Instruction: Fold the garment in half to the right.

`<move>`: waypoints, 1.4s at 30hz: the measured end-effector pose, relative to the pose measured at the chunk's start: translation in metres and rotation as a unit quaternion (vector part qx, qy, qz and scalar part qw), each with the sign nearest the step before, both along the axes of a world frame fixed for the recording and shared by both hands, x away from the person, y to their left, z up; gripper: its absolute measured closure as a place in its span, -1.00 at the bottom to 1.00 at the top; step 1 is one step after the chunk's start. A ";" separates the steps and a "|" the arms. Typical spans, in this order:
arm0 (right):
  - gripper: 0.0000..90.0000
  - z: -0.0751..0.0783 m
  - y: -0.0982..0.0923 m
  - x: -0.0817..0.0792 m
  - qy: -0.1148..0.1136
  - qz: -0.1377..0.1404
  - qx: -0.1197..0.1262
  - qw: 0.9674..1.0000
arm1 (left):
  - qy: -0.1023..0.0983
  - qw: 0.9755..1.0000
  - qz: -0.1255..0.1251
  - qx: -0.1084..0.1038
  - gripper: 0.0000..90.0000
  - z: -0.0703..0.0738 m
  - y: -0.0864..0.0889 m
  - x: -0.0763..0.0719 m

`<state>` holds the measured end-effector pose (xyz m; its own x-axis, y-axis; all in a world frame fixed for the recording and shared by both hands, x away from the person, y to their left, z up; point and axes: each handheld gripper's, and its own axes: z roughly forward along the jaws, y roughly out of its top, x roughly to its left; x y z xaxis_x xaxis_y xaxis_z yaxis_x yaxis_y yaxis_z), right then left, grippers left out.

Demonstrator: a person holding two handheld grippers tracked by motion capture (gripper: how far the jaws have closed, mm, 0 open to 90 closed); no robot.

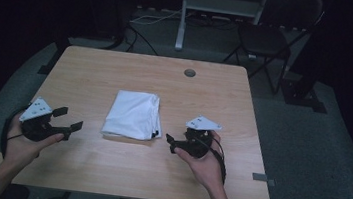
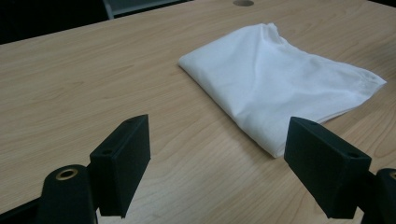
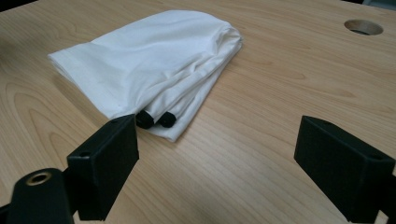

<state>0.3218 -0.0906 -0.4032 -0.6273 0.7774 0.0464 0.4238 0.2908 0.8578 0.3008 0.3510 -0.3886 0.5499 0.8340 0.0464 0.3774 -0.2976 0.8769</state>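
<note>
Folded white cloth lay flat at mid-table, between the two grippers, touching neither. Looked like a drawstring bag or similar: two small black cord tips poked out at the corner nearest the right gripper.

Left gripper held just off the table's left edge area, jaws spread wide, nothing between them. Right gripper near cloth's near-right corner, jaws likewise spread, empty. Both aimed toward cloth.

Handling est.: light, soft, limp, no stiffness; several layers stacked, so likely to unfold or sag if lifted by one point. Not fragile. Fabric on smooth wood prob. slides easily, so a push could shift it instead of gripping it.

Grip pts, judged: near-right corner by the cord tips for right gripper, where layer edges show stacked (right gripper view); near-left corner or the left folded edge for left gripper. Pinch thru all layers, low to table, else only top ply comes up. Cord tips too small, prob. poor hold.

Grommet hole at far side, well apart from cloth.
</note>
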 end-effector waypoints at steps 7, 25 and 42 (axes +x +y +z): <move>-0.70 0.000 -0.011 -0.006 -0.006 -0.006 -0.005 1.000 | -0.005 1.000 0.012 -0.006 -0.50 0.001 0.014 -0.009; -0.70 -0.001 -0.045 -0.022 -0.008 -0.037 -0.002 0.999 | -0.007 1.000 0.026 -0.015 -0.50 -0.004 0.032 -0.023; -0.70 -0.003 -0.066 -0.037 -0.024 -0.067 0.004 0.997 | -0.010 0.999 0.040 -0.023 -0.50 -0.012 0.045 -0.036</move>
